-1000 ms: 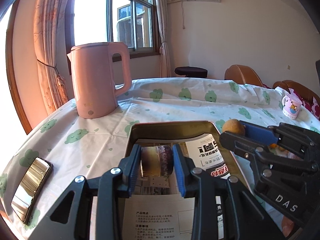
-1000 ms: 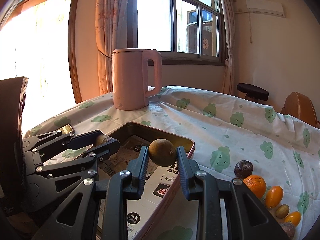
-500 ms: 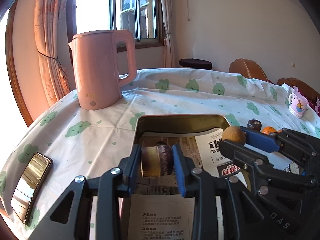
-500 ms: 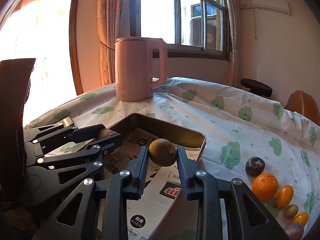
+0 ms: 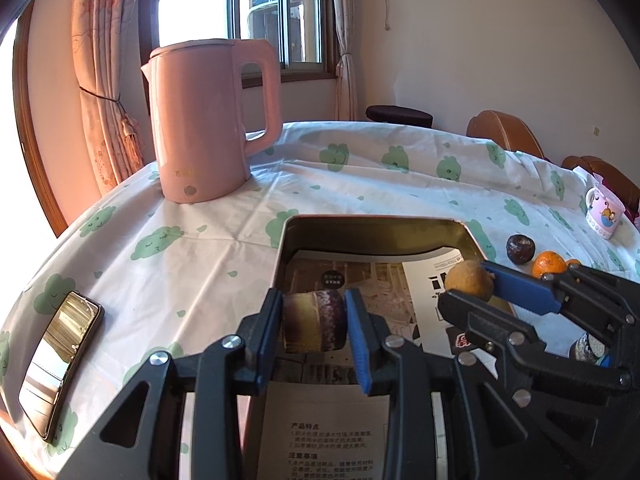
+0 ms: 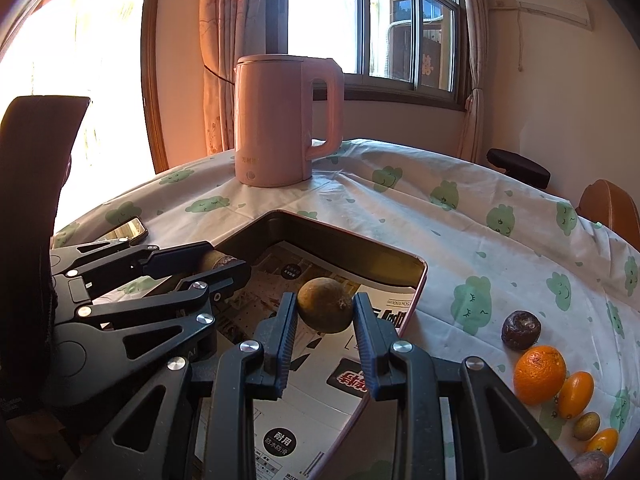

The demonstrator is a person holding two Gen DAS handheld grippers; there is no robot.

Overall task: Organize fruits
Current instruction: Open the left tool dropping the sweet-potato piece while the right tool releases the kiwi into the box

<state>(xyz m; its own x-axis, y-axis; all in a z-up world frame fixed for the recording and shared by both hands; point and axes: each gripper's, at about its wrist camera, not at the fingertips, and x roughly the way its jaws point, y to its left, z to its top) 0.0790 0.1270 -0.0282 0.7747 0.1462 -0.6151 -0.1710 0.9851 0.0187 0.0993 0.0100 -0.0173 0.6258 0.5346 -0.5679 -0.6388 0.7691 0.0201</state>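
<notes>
My left gripper [image 5: 314,322] is shut on a short piece of purple and yellow sugarcane [image 5: 314,322] above the metal tray [image 5: 376,228]. My right gripper [image 6: 325,311] is shut on a round brown-green fruit [image 6: 325,311] above the same tray [image 6: 416,284]; it also shows in the left wrist view [image 5: 469,281]. The left gripper appears at the left of the right wrist view [image 6: 224,266]. On the cloth right of the tray lie a dark passion fruit [image 6: 521,329], an orange [image 6: 540,375] and several kumquats [image 6: 575,394].
Printed paper sheets [image 6: 352,380] line the tray. A pink electric kettle [image 5: 208,120] stands behind it. A phone [image 5: 60,362] lies at the table's left edge. A cartoon mug [image 5: 604,212] stands far right. Chairs [image 5: 504,132] ring the table.
Both grippers have moved forward and lower over the tray, each still holding its fruit. The kettle and tray look closer.
</notes>
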